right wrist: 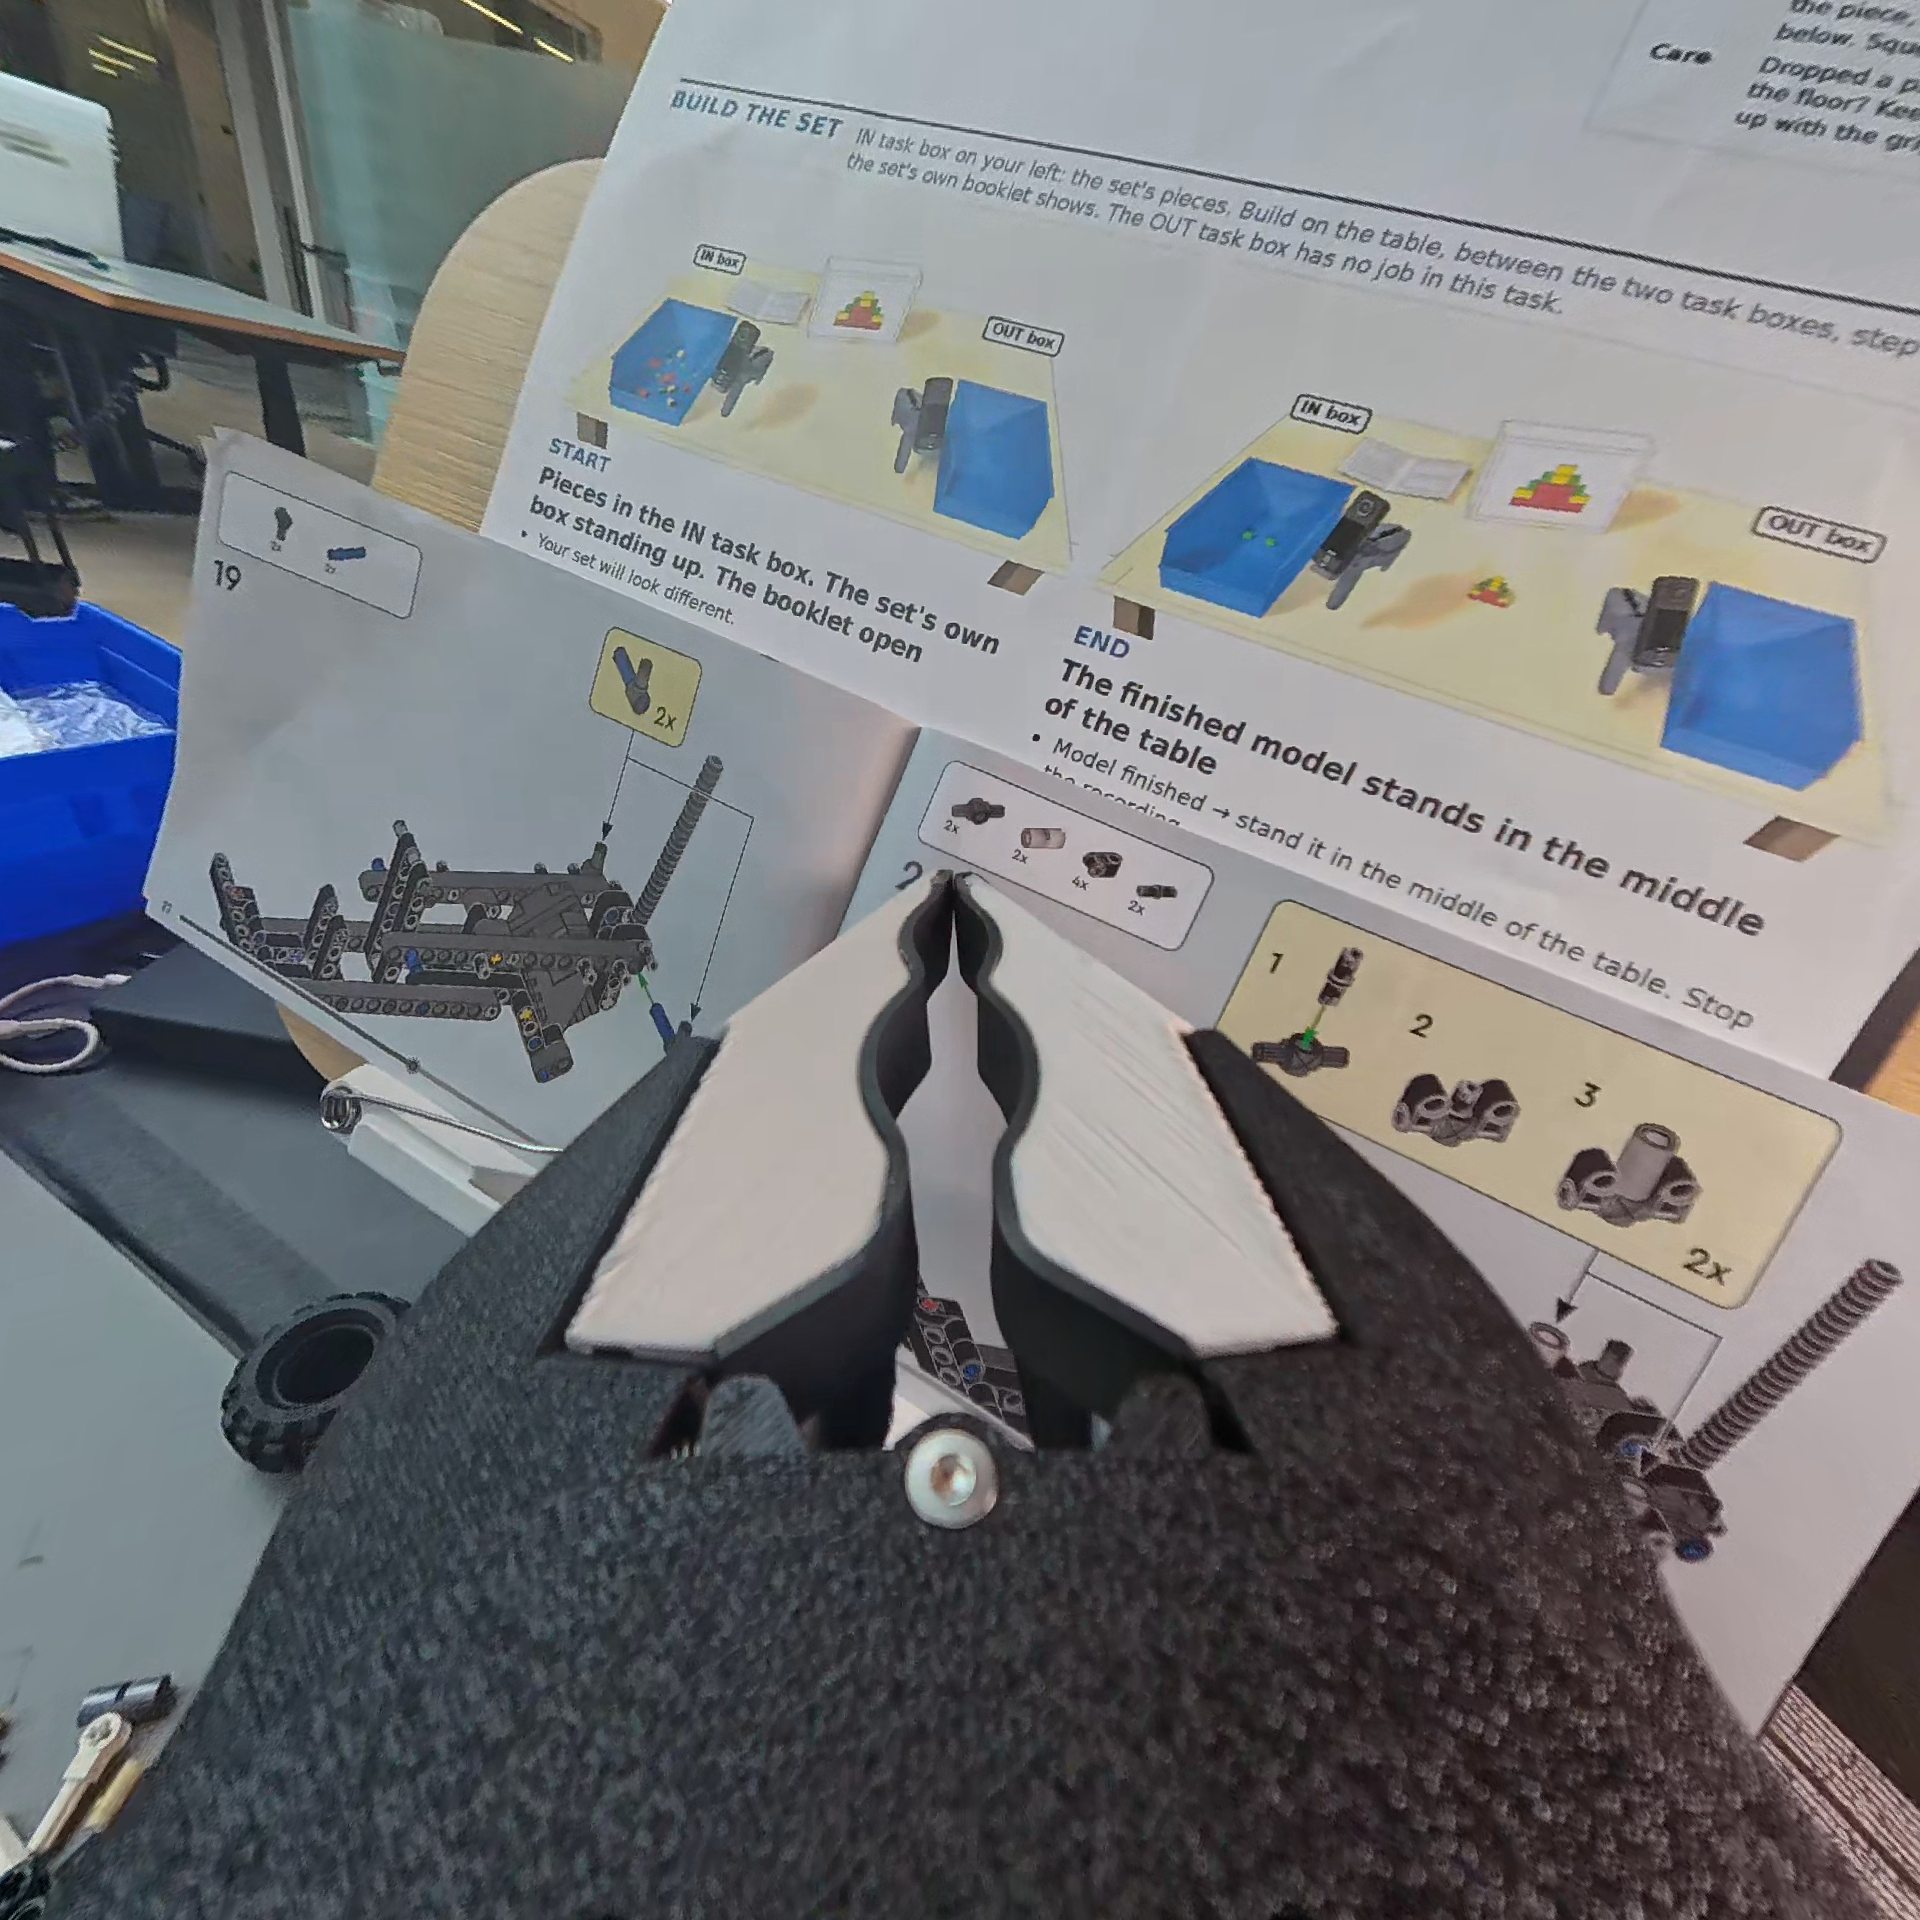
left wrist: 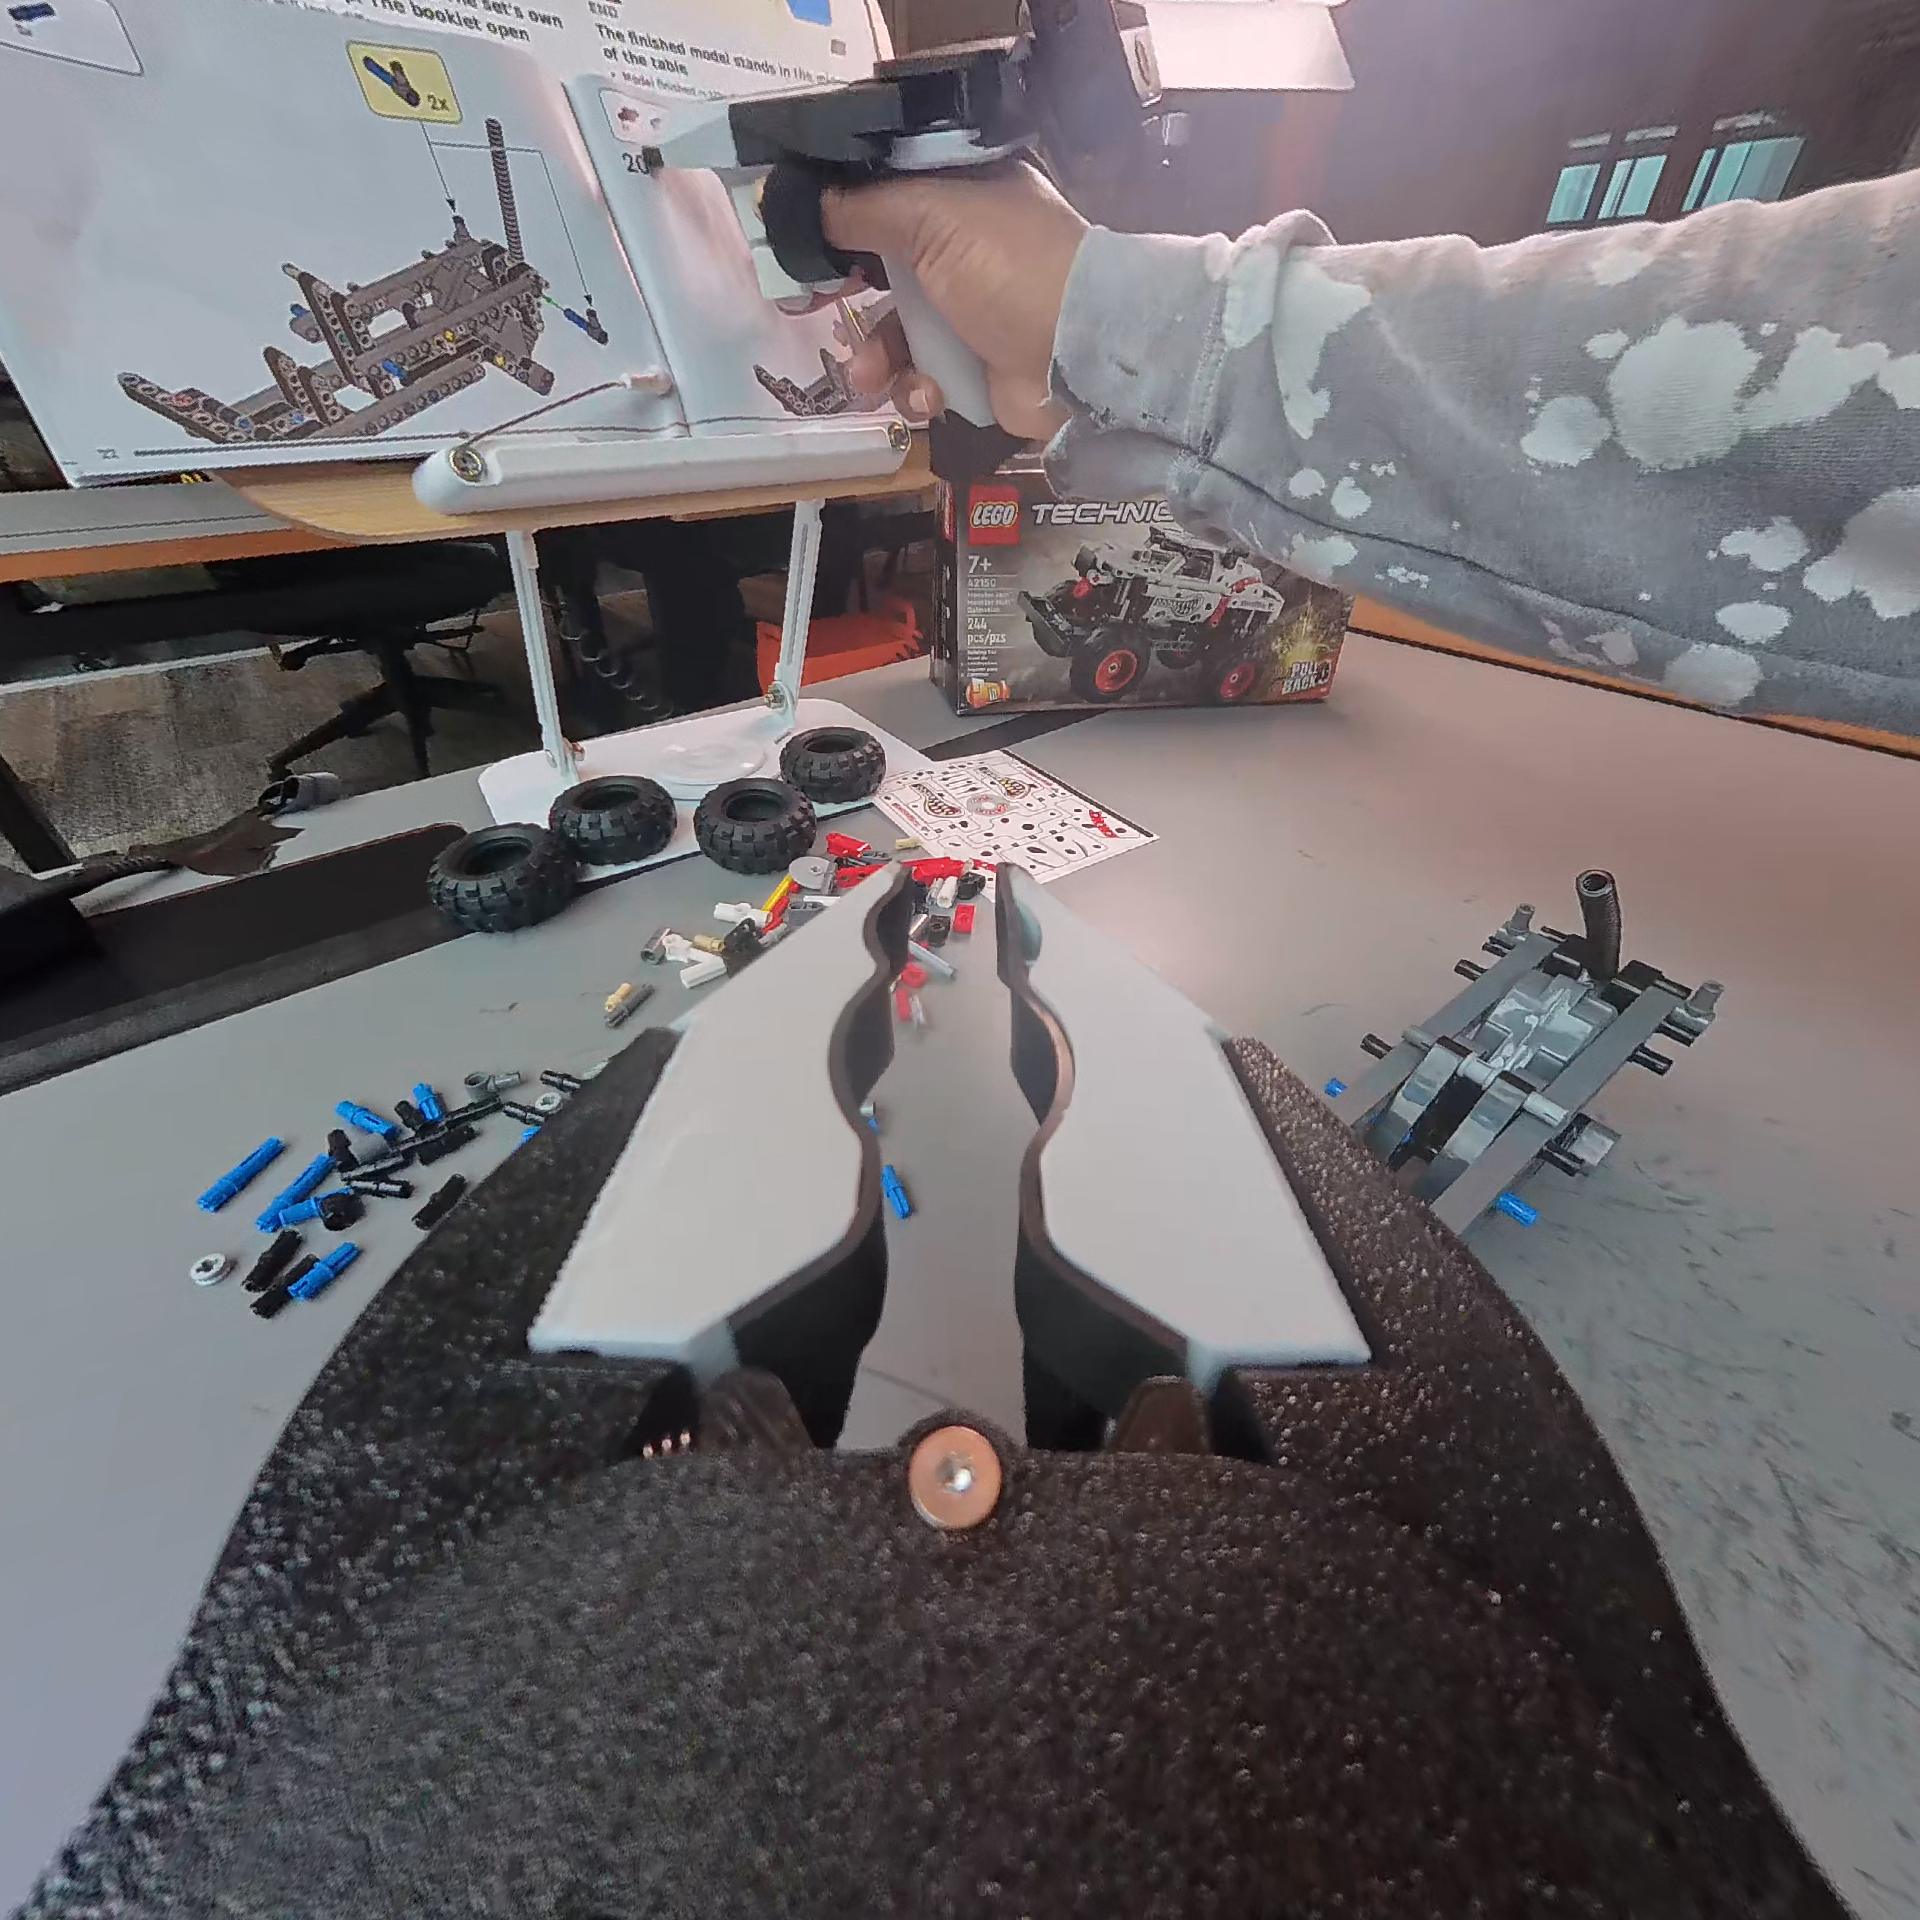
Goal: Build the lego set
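At nine o'clock on the grey table point(left wrist: 1351, 831), seen from the left wrist view, blue and black pins point(left wrist: 312, 1184) lie scattered, and four black tyres point(left wrist: 613, 819) sit beyond them at about eleven, by the foot of the white stand point(left wrist: 665, 468). On that stand the instruction booklet point(left wrist: 312, 260) lies open under a printed task sheet point(right wrist: 1247, 364). At twelve o'clock, just past the tips of the left gripper point(left wrist: 945, 894), is a heap of small red, white and grey parts point(left wrist: 914, 935) with a sticker sheet point(left wrist: 1013, 805) behind it. The left gripper's tongs are spread and hold nothing.

At one o'clock stands the set's box point(left wrist: 1132, 603). Above it the right gripper point(right wrist: 951, 883), held in a hand point(left wrist: 966, 301), reaches up to the booklet; its tips are pressed together at the right-hand page, and I cannot tell whether they pinch paper or merely point.

At three o'clock rests the half-built grey chassis point(left wrist: 1527, 1049), a ribbed hose rising from it.

The step looks like consulting the booklet. To do it well, note the part kinds and counts pictured, keep the page flat, then pick matching pieces from the heap before touching the chassis.
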Motion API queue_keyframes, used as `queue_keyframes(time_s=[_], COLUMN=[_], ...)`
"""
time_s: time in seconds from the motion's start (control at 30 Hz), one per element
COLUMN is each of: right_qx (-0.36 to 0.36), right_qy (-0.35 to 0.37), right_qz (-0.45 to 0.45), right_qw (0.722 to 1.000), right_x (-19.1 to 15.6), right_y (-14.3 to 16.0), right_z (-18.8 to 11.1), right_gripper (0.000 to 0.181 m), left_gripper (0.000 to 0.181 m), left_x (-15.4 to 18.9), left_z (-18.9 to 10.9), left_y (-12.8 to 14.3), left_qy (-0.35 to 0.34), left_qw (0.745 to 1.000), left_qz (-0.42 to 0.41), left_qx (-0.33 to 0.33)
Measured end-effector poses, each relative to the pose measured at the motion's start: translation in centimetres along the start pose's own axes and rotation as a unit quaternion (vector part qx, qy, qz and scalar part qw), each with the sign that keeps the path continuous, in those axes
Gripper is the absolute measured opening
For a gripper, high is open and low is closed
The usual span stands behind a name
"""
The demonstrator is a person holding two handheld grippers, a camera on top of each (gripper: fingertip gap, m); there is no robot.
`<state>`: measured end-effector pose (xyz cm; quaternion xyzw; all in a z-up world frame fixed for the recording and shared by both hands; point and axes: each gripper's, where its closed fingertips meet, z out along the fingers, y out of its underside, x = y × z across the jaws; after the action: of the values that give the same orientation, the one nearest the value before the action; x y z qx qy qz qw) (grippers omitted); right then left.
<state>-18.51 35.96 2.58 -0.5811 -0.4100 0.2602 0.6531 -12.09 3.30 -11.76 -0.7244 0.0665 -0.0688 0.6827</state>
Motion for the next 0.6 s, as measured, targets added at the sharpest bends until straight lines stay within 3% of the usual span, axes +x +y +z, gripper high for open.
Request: queue_keyframes(time_s=[0.6], right_qx=[-0.003], right_qy=[0.018], right_qz=[-0.014], right_qw=[1.000], right_x=[1.3], right_y=[0.0], right_z=[-1.3], right_gripper=[0.000], left_gripper=[0.025], left_x=[-0.1], left_z=[0.0], left_y=[0.3], left_qy=[-0.006], left_qw=[1.000], left_qz=[0.001], left_qx=[-0.007])
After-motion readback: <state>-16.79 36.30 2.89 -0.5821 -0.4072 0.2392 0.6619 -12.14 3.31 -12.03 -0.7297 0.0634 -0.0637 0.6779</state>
